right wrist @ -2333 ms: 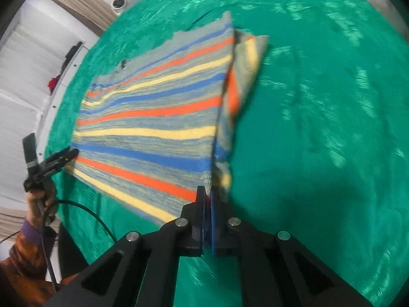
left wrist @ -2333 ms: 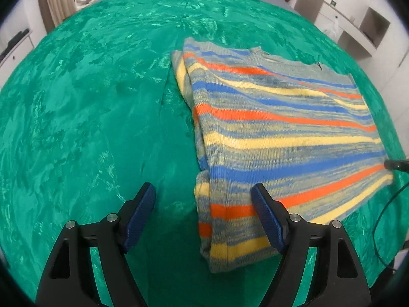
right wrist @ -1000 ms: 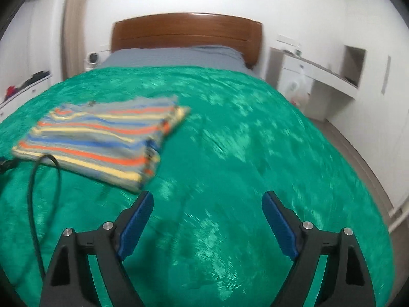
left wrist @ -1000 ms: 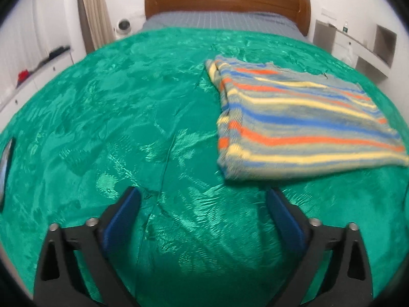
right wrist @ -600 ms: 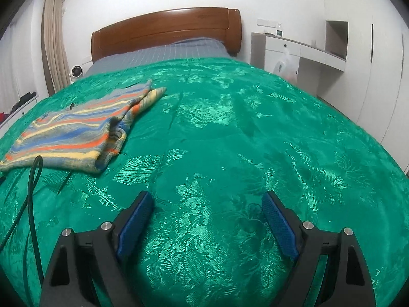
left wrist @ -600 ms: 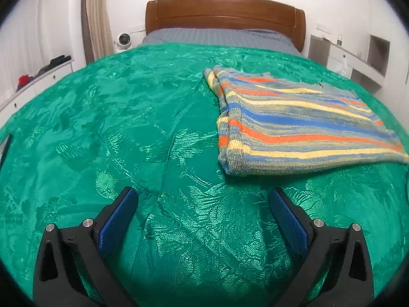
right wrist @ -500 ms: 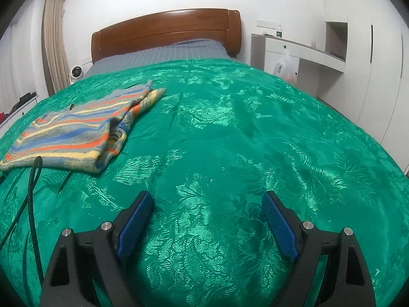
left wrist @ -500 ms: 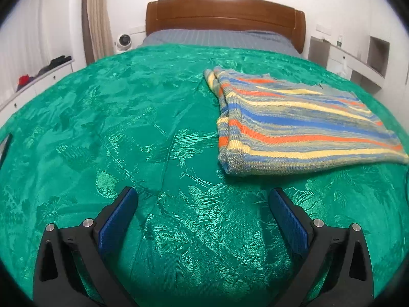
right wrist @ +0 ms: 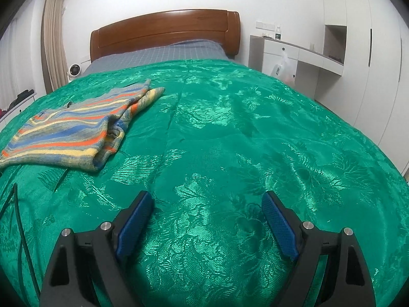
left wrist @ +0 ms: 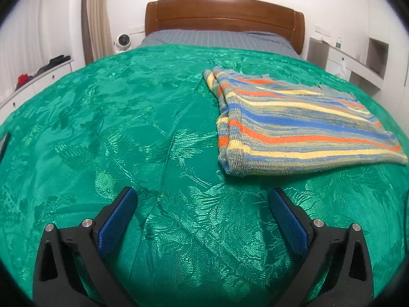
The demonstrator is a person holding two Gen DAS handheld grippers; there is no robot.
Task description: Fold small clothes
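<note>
A: Right, left wrist view first. What lay ahead of the left gripper (left wrist: 203, 202)?

B: Jaws stood spread wide, nothing between the blue pads (left wrist: 115, 220), only green bedspread (left wrist: 107, 117) under them. Folded striped sweater (left wrist: 288, 125) lay ahead and to the right, flat on the spread, well apart from the fingertips. Its near hem and left folded edge were free, with bare spread on both sides. Broad bare cloth ran off to the left.

A: Anything cut off?

B: Sweater's right corner ran into the lens rim. A dark object at the far left edge (left wrist: 4, 142) was too clipped to name.

A: Room?

B: Wooden headboard (left wrist: 225, 12), grey checked sheet (left wrist: 217, 38) beyond the spread, small white fan (left wrist: 123, 42) by a beige curtain (left wrist: 97, 15), white shelf unit (left wrist: 358, 61) on the right.

A: Right wrist view?

B: Right gripper (right wrist: 207, 204) likewise released, pads wide, resting over bare spread. Sweater (right wrist: 66, 133) sat far left, well apart, layered fold edge facing the open middle. Wide unoccupied spread ahead and right.

A: Hard spots?

B: Sweater's left end was cut by the frame. A thin dark cable (right wrist: 21, 230) trailed along the lower left; its ends were out of view.

A: Surroundings?

B: Headboard (right wrist: 163, 30), white desk (right wrist: 294, 51) with a hanging plastic bag (right wrist: 282, 65), tall white wardrobe doors (right wrist: 378, 51).
</note>
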